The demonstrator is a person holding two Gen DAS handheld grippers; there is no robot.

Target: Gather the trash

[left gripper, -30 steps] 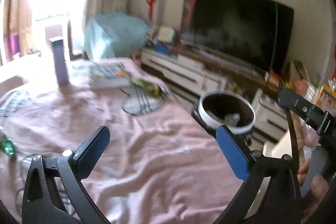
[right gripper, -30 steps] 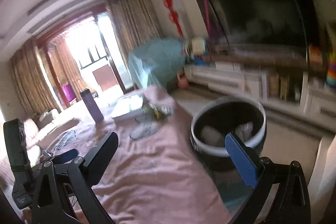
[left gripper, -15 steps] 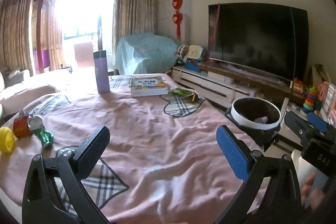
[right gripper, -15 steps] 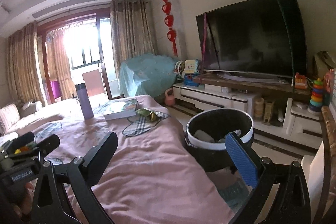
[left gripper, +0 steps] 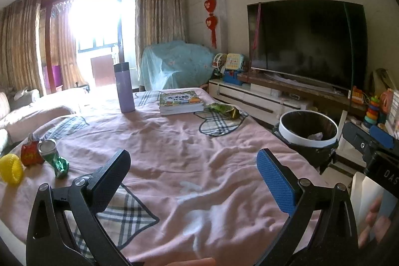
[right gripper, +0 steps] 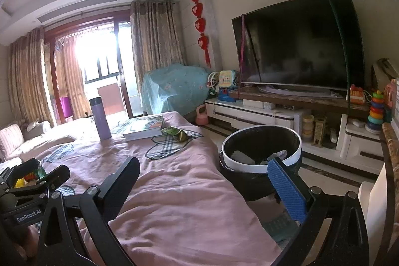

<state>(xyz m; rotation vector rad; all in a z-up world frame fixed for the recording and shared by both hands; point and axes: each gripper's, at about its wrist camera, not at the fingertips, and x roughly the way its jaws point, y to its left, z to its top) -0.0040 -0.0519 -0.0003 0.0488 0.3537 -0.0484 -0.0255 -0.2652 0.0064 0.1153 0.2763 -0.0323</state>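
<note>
Both grippers were held above the near end of a table draped in a pink cloth, and nothing was gripped. The left gripper was seen with its jaws spread wide apart and empty; the right gripper was likewise spread and empty.

Some trash had already been dropped: pale crumpled scraps could be made out inside the bin, which stood on the floor just beside the table's right edge. The task was judged to be partly done, with several pieces left.

At the near left of the table a crushed green can was lying, with a red wrapper just beside it and a yellow ring-shaped object at the edge; whether the ring counted as trash could not be told. At the far right a crumpled green wrapper was left on a checked patch of the cloth, beside a book. A purple flask stood upright further left and was taken to be no trash.

The left-hand pieces were judged nearer the left gripper, the far wrapper nearer the right
</note>
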